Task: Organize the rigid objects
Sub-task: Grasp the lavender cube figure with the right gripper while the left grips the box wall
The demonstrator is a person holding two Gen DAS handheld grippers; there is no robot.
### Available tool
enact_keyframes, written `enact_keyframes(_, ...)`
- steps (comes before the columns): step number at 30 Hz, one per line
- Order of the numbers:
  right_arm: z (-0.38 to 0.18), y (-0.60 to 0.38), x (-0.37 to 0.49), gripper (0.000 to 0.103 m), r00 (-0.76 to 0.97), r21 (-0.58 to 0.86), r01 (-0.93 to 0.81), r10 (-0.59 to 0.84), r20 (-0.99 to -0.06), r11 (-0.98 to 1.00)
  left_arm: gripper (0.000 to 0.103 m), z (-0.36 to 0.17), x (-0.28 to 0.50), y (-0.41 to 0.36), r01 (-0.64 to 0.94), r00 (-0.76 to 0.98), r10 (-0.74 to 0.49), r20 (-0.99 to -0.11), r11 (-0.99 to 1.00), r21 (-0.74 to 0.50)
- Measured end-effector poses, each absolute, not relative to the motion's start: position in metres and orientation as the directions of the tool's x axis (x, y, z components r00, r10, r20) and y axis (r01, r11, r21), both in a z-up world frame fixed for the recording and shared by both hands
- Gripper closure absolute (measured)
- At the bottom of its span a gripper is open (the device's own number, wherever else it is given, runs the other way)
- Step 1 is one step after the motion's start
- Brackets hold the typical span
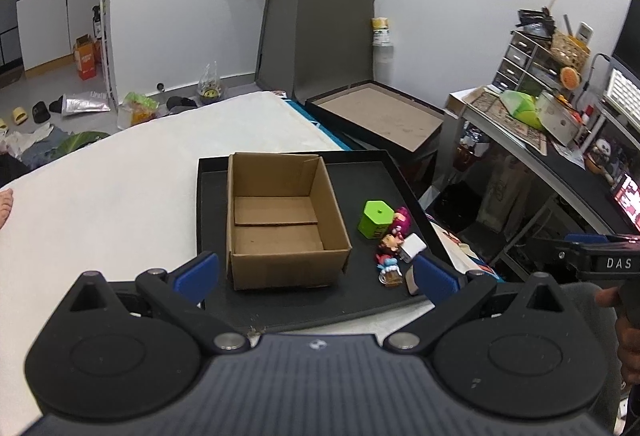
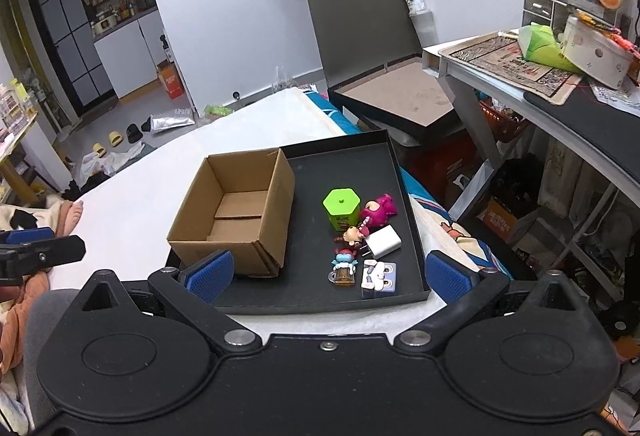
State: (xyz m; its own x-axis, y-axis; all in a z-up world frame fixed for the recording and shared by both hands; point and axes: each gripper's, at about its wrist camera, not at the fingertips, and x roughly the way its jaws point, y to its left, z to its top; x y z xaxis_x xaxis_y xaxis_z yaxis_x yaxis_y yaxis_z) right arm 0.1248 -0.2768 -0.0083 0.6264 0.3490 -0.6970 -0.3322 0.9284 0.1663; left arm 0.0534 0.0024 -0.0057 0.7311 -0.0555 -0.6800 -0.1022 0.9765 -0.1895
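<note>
Cardboard box stands open-topped on the black tray in the left wrist view, toys just beside it; the left gripper hovers level before the tray, fingers spread wide. Right wrist view: the right gripper hovers likewise, wide apart, facing the green container, charger and figurines.

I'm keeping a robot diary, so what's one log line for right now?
left gripper open | right gripper open | cardboard box empty | toys beside it on black tray

White bed — black tray directly on it.
</note>
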Motion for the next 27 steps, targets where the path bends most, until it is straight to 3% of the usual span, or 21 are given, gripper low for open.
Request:
enact_keyframes(12, -0.033, -0.272, 0.173, 0.002, 0.584, 0.169, -0.281, 0.308, -0.751, 0.945, 0.002, -0.029, 0.092, 0.026, -0.158, 0.712, -0.034, -0.702, 0.965, -0.207)
enact_keyframes(21, -0.055, -0.277, 0.207, 0.017, 0.538, 0.200, -0.206, 0.281, -0.794, 0.958, 0.004, -0.047, 0.123, 0.038, -0.187, 0.694, -0.029, -0.719, 0.958, -0.218)
enact_keyframes(27, -0.073, -0.274, 0.227, 0.022, 0.484, 0.198, -0.179, 0.261, -0.835, 0.964, 0.012, -0.064, 0.142, 0.045, -0.201, 0.670, -0.032, -0.741, 0.954, -0.223)
